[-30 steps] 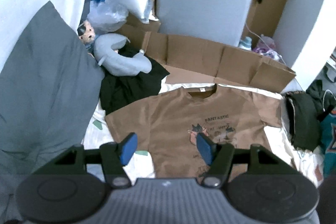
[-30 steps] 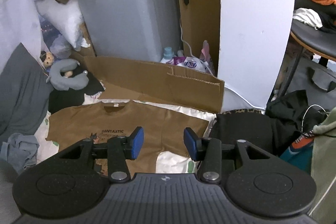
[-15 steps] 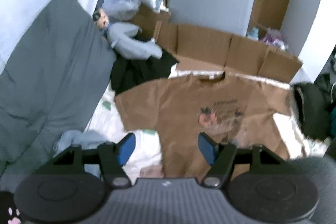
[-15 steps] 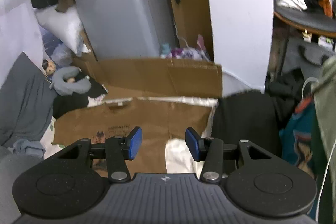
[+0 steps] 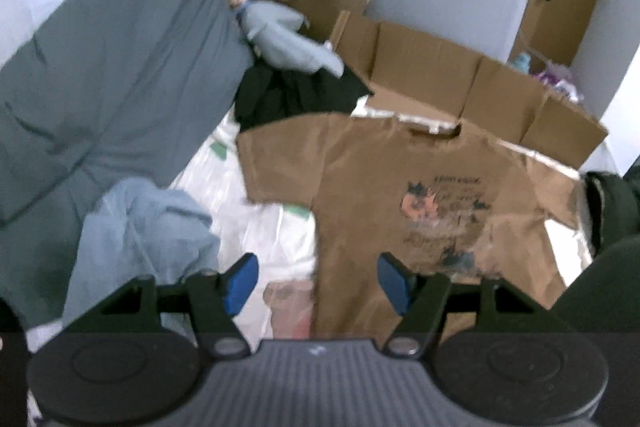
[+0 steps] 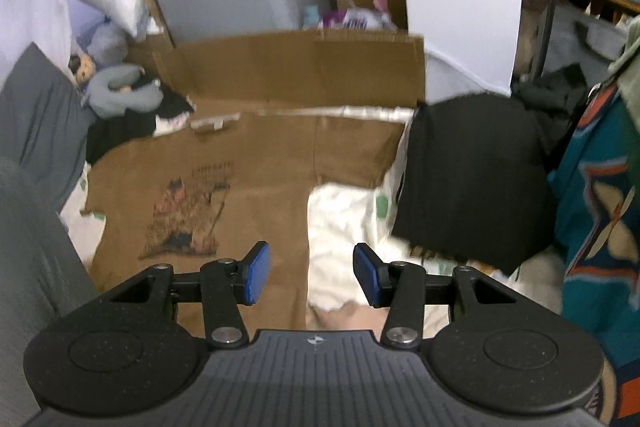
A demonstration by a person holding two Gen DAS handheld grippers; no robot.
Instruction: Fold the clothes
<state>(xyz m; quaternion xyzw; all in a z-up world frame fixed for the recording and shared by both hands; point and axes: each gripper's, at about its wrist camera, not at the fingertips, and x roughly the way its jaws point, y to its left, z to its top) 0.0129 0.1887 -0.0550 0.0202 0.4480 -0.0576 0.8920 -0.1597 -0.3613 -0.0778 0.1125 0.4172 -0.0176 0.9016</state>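
A brown T-shirt (image 5: 392, 187) with a dark print lies spread flat, front up, on a white sheet (image 5: 256, 227). In the right wrist view the same brown T-shirt (image 6: 248, 171) fills the middle left. My left gripper (image 5: 318, 281) hangs open above the shirt's lower left edge, nothing between its blue pads. My right gripper (image 6: 310, 277) is open over the shirt's lower right edge and the white sheet (image 6: 340, 219), its blue pads holding nothing.
A light blue garment (image 5: 136, 239) is heaped at the left beside a grey cushion (image 5: 92, 67). Black clothes (image 5: 292, 95) and a grey plush toy (image 5: 280, 39) lie behind the shirt. Cardboard (image 6: 296, 67) stands at the back. A folded black garment (image 6: 472, 179) and a teal garment (image 6: 600, 211) sit at the right.
Both grippers have come down closer to the shirt, which now looks larger in both views. Their jaws have stayed equally wide apart.
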